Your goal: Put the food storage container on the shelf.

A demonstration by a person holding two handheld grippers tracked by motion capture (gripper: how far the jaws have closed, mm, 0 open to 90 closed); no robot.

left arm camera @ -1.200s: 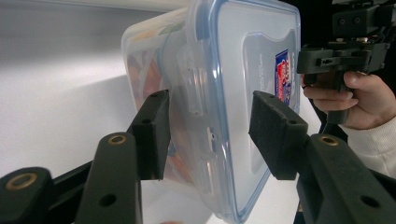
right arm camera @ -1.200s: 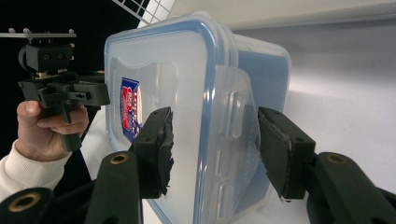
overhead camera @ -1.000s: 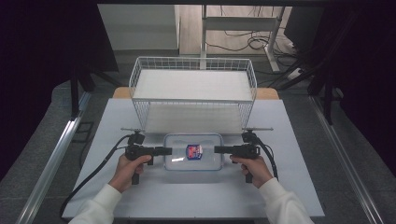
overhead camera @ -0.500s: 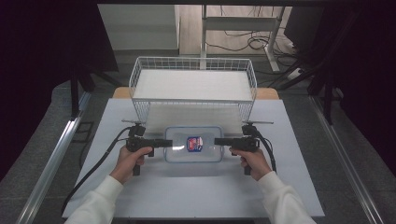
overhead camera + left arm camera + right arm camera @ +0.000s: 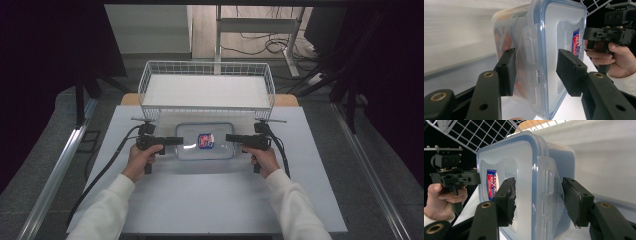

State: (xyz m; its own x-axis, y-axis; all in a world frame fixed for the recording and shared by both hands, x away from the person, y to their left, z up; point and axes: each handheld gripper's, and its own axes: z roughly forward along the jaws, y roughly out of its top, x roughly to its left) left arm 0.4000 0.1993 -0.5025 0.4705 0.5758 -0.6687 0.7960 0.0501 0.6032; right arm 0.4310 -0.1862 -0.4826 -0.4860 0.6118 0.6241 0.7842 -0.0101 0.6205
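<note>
Light: overhead, bright on the pale grey tabletop (image 5: 210, 200); surroundings dark.
Glare: on the clear plastic lidded box (image 5: 192, 146).
Blur: backgrounds soft in both gripper views.

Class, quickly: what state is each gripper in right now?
Left gripper: open, jaws astride the end latch of the clear plastic box with the blue-rimmed lid, pads not pressing.
Right gripper: open, jaws astride the opposite latch, not gripping.

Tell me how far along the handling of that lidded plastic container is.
Done: both claws straddle the short ends of the container, which sits closed on the table. In hand: the left claw and right claw bracket the end latches, pads not clearly pressing. Left: whatever follows, perhaps gripping and lifting toward the wire basket.
</note>
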